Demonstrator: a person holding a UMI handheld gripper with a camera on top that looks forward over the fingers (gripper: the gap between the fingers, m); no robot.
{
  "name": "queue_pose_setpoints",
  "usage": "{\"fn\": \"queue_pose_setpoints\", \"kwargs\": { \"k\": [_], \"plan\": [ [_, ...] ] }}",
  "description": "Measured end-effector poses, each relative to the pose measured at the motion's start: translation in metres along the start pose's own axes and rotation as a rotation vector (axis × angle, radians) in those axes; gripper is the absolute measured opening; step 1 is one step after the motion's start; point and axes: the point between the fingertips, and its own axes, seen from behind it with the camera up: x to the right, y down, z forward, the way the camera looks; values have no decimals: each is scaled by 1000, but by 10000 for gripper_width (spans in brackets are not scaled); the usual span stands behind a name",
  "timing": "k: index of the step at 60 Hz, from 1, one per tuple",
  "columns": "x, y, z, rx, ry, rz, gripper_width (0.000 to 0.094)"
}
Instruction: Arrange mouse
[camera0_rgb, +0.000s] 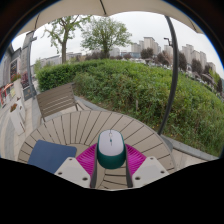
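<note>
Mouse, white and grey, sat between the fingers of the gripper, whose magenta pads pressed on both its sides and held it above the round slatted wooden table, just beside a dark blue mat, with a wooden bench beyond.

My jaws cover both flanks of the mouse; its rear end is cut off from sight below, contact there hard to tell. Mousepad near corner runs out of sight. Desk near edge hidden. Distant buildings too small for detail.
</note>
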Motion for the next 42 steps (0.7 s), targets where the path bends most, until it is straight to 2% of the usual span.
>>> {"fn": "queue_pose_setpoints", "kwargs": {
  "k": [7, 18, 29, 34, 37, 40, 42],
  "plan": [
    [-97, -15, -10, 5, -111, 12, 409],
    [-224, 37, 2, -72, -171, -14, 411],
    [-264, 110, 28, -163, -73, -52, 411],
    [-261, 128, 34, -175, -11, -48, 418],
    [-263, 125, 35, -154, 7, -34, 460],
    [-261, 126, 33, -171, 19, -28, 505],
    [-261, 125, 30, -182, 25, -11, 580]
  ]
}}
